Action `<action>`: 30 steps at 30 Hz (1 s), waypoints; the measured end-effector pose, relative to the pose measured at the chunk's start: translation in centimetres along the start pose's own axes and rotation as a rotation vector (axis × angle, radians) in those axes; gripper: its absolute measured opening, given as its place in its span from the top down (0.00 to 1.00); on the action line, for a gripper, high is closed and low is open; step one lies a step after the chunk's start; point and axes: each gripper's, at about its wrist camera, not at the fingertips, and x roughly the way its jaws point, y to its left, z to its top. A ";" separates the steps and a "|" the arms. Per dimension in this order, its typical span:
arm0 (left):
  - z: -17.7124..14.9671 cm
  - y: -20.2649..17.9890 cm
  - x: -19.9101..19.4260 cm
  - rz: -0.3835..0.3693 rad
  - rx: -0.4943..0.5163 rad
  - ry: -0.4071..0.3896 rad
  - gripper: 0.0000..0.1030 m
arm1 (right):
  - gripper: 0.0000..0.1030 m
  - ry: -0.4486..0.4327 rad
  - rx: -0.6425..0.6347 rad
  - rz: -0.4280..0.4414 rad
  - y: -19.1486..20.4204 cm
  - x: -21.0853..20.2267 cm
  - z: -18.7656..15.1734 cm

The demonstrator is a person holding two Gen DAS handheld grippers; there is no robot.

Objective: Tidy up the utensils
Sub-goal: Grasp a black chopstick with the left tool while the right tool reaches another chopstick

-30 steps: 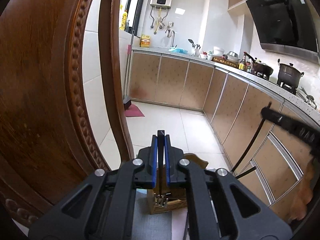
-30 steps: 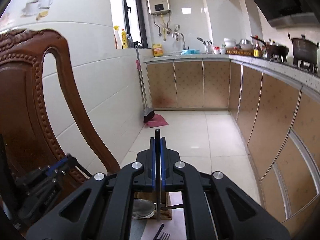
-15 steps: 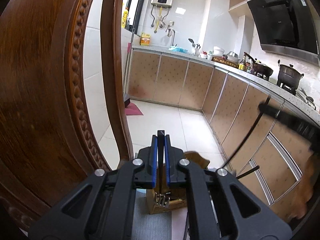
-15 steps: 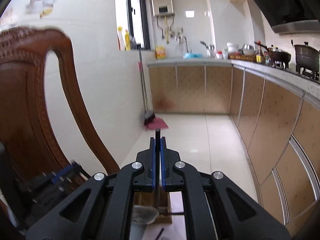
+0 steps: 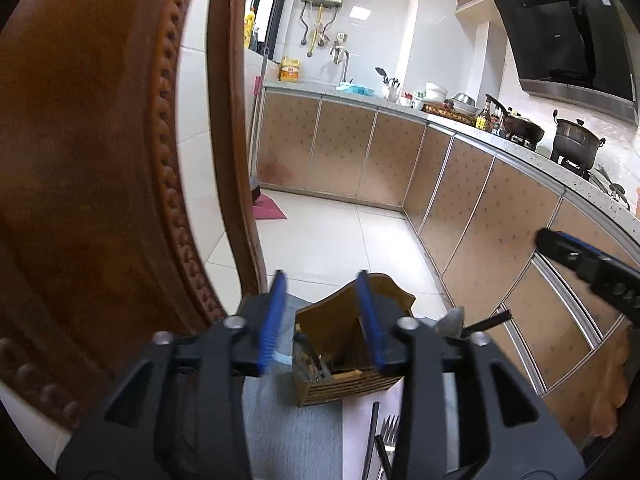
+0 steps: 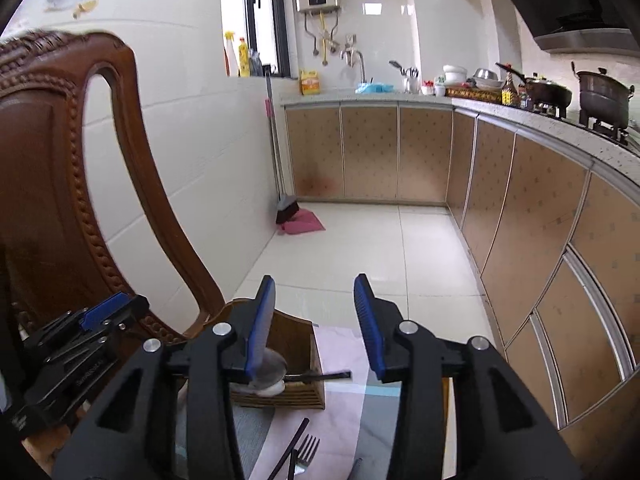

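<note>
A wooden utensil holder (image 5: pixel 348 344) stands on the table just beyond my left gripper (image 5: pixel 321 280), whose jaws are opening with nothing between the blue pads. My right gripper (image 6: pixel 314 284) is opening too, empty, above the same holder (image 6: pixel 296 344). A spoon (image 6: pixel 272 368) rests in the holder, and a black chopstick (image 6: pixel 320 377) lies across its rim. A fork (image 6: pixel 306 450) and another black chopstick (image 6: pixel 290 448) lie on the mat in front. Each gripper shows in the other's view: the left gripper (image 6: pixel 108 312) at the left edge, the right gripper (image 5: pixel 560 248) at the right.
A carved wooden chair back (image 5: pixel 100 160) rises close on the left, right beside the holder. A grey and pink mat (image 5: pixel 288 432) covers the table. Beyond lie the tiled floor (image 6: pixel 360 248), brown cabinets (image 6: pixel 520 220), and a broom with a pink dustpan (image 6: pixel 300 222).
Both grippers were shut on thin black chopsticks; now both stand open and the sticks have left the pads. The right gripper has sunk a little toward the holder.
</note>
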 end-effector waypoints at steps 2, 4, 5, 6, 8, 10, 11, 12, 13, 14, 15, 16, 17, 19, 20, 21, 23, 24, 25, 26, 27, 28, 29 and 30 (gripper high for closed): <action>-0.3 0.1 -2.1 0.013 0.013 -0.025 0.55 | 0.60 -0.017 -0.008 -0.008 -0.4 -2.7 -0.6; -1.0 0.3 -4.6 0.024 0.025 -0.036 0.55 | 0.60 -0.030 -0.012 -0.012 -0.9 -5.3 -1.6; -1.4 0.4 -5.5 0.019 0.026 -0.033 0.56 | 0.60 -0.022 -0.012 -0.018 -1.4 -6.9 -2.5; -2.1 0.5 -6.5 0.012 0.030 -0.023 0.56 | 0.60 -0.013 -0.012 -0.017 -1.7 -7.7 -3.2; -3.5 0.4 -7.9 0.014 0.040 0.000 0.56 | 0.60 0.025 -0.002 -0.009 -2.7 -9.0 -5.5; -5.5 0.1 -8.5 0.014 0.050 0.038 0.56 | 0.60 0.094 0.001 0.002 -3.4 -8.7 -8.3; -6.8 -0.2 -8.3 0.007 0.056 0.074 0.56 | 0.60 0.128 -0.001 0.005 -3.6 -8.0 -9.3; -8.3 -0.6 -7.6 0.002 0.068 0.120 0.56 | 0.60 0.174 -0.001 0.010 -3.7 -6.8 -10.5; -9.2 -1.0 -6.9 -0.001 0.076 0.152 0.59 | 0.61 0.249 0.013 0.011 -4.1 -4.7 -12.2; -10.8 -1.5 -5.6 0.000 0.083 0.207 0.64 | 0.61 0.302 0.033 0.008 -4.5 -3.2 -13.4; -12.3 -2.1 -3.9 -0.006 0.089 0.271 0.66 | 0.65 0.381 0.063 0.008 -5.0 -1.0 -15.0; -13.1 -2.3 -3.0 -0.013 0.094 0.301 0.70 | 0.69 0.454 0.090 0.010 -5.3 0.9 -16.6; -14.5 -2.8 -1.6 -0.019 0.104 0.342 0.73 | 0.69 0.502 0.102 0.009 -5.4 2.2 -17.6; -16.6 -3.3 0.6 -0.026 0.118 0.408 0.75 | 0.70 0.604 0.108 -0.017 -5.0 4.6 -20.3; -17.6 -3.8 2.1 -0.057 0.117 0.454 0.75 | 0.70 0.632 0.111 -0.025 -4.8 5.3 -21.2; -18.2 -4.0 2.9 -0.075 0.110 0.479 0.75 | 0.70 0.650 0.117 -0.030 -4.8 5.6 -21.8; -19.2 -4.4 4.4 -0.105 0.102 0.522 0.75 | 0.70 0.670 0.123 -0.034 -4.6 6.1 -22.6; -19.8 -4.7 5.0 -0.106 0.105 0.537 0.75 | 0.70 0.674 0.124 -0.035 -4.5 6.2 -22.8; -20.0 -4.9 5.5 -0.095 0.114 0.547 0.75 | 0.70 0.677 0.123 -0.035 -4.3 6.3 -23.2; -20.3 -5.0 6.4 -0.080 0.125 0.562 0.75 | 0.70 0.679 0.122 -0.034 -4.1 6.4 -23.2; -20.4 -5.2 7.1 -0.081 0.130 0.579 0.75 | 0.70 0.680 0.120 -0.033 -4.0 6.5 -23.2; -20.7 -5.3 7.8 -0.092 0.131 0.604 0.75 | 0.70 0.681 0.118 -0.033 -3.9 6.6 -23.3; -20.9 -5.3 8.1 -0.102 0.130 0.619 0.75 | 0.70 0.683 0.115 -0.032 -3.8 6.6 -23.4; -21.3 -5.5 8.5 -0.113 0.134 0.638 0.75 | 0.70 0.686 0.112 -0.034 -3.8 6.7 -23.5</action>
